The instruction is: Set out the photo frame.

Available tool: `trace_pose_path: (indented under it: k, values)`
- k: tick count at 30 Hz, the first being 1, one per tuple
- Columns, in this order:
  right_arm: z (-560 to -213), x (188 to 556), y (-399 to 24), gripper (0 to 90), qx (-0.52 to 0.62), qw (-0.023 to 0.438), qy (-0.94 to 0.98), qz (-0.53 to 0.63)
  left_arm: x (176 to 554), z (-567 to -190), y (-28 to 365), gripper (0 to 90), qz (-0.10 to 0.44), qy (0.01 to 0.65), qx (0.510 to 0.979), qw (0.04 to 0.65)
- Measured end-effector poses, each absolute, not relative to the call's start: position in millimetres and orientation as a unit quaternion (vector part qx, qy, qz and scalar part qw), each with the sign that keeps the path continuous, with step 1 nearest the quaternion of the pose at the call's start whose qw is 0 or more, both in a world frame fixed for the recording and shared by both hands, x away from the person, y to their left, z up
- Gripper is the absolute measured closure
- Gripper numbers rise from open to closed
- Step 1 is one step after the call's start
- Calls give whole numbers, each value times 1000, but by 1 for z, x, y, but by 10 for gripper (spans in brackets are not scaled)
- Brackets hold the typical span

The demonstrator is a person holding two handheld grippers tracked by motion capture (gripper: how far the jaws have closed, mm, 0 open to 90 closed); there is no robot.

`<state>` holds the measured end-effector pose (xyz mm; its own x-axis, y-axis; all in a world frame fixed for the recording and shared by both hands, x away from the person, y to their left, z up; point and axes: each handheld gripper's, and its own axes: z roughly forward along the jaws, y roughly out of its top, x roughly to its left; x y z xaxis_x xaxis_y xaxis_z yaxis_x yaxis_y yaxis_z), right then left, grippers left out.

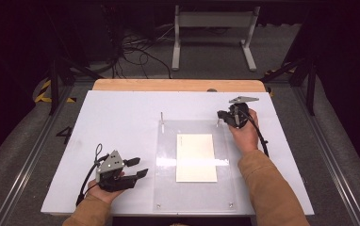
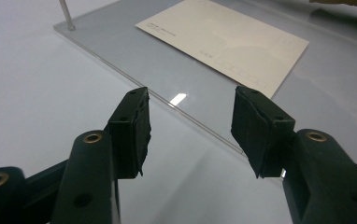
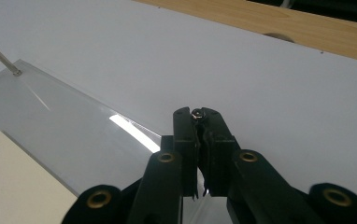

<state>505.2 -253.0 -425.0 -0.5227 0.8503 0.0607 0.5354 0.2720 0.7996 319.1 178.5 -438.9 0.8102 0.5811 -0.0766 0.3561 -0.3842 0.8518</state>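
Note:
A clear acrylic plate [image 1: 166, 188] lies on the white board with a cream card [image 1: 196, 157] flat on its middle. Thin metal posts stand at its two far corners. My right gripper [image 1: 220, 114] is shut on the far right post [image 1: 216, 123]; in the right gripper view the post's round top [image 3: 197, 113] shows between the closed tips of that gripper [image 3: 198, 114]. The far left post [image 1: 162, 117] stands free. My left gripper [image 1: 142, 166] rests open just left of the plate, its tips [image 2: 190, 107] facing the plate's edge [image 2: 120, 42] and the card [image 2: 223, 39].
The white board [image 1: 121, 122] covers a wooden table whose far edge [image 1: 178, 85] shows behind it. Small screws sit at the plate's near corners [image 1: 158, 205]. Beyond the table are a white stand [image 1: 213, 28] and floor cables [image 1: 135, 52].

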Motion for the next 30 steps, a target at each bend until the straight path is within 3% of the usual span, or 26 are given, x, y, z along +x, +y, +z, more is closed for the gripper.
trace_pose_path:
  k: [10,26,30]
  values:
    - [-427,514,-258,853,455,170,768,419,318,-440,177,430,125,278,829,469]
    - [-429,528,-264,852,474,131,755,434,317,-442,176,241,154,256,837,458]
    - [-428,530,-263,852,477,128,755,432,314,-443,166,183,182,220,844,455]
